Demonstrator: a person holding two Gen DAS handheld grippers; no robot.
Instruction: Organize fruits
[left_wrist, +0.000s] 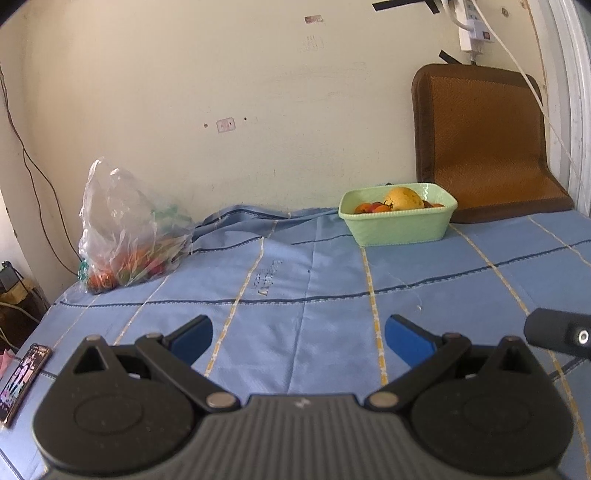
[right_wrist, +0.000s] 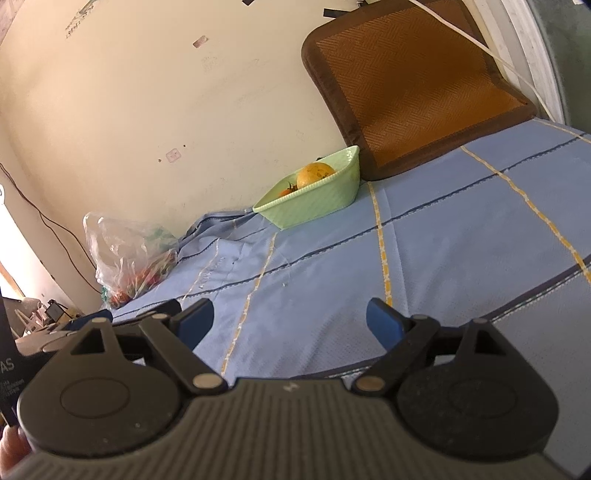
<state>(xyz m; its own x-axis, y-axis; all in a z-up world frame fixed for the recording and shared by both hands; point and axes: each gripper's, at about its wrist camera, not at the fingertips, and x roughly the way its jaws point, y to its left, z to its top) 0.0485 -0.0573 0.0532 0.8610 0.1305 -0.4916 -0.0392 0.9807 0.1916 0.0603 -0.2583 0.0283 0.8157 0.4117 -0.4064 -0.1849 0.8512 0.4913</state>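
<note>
A pale green basket (left_wrist: 397, 225) (right_wrist: 314, 203) stands at the far side of the blue cloth near the wall. It holds a big yellow-orange fruit (left_wrist: 406, 198) (right_wrist: 314, 173) and small red tomatoes (left_wrist: 371, 208) (right_wrist: 286, 192). A clear plastic bag (left_wrist: 129, 229) (right_wrist: 129, 254) with red and green produce sits at the far left. My left gripper (left_wrist: 298, 338) is open over bare cloth, well short of both. My right gripper (right_wrist: 290, 325) is open too, with nothing between its blue pads.
A brown woven seat cushion (left_wrist: 484, 144) (right_wrist: 413, 77) leans on the wall behind the basket. A phone (left_wrist: 22, 380) lies at the cloth's near left edge. Cables hang down the wall at the left and right. The other gripper's black part (left_wrist: 557, 330) shows at the right edge.
</note>
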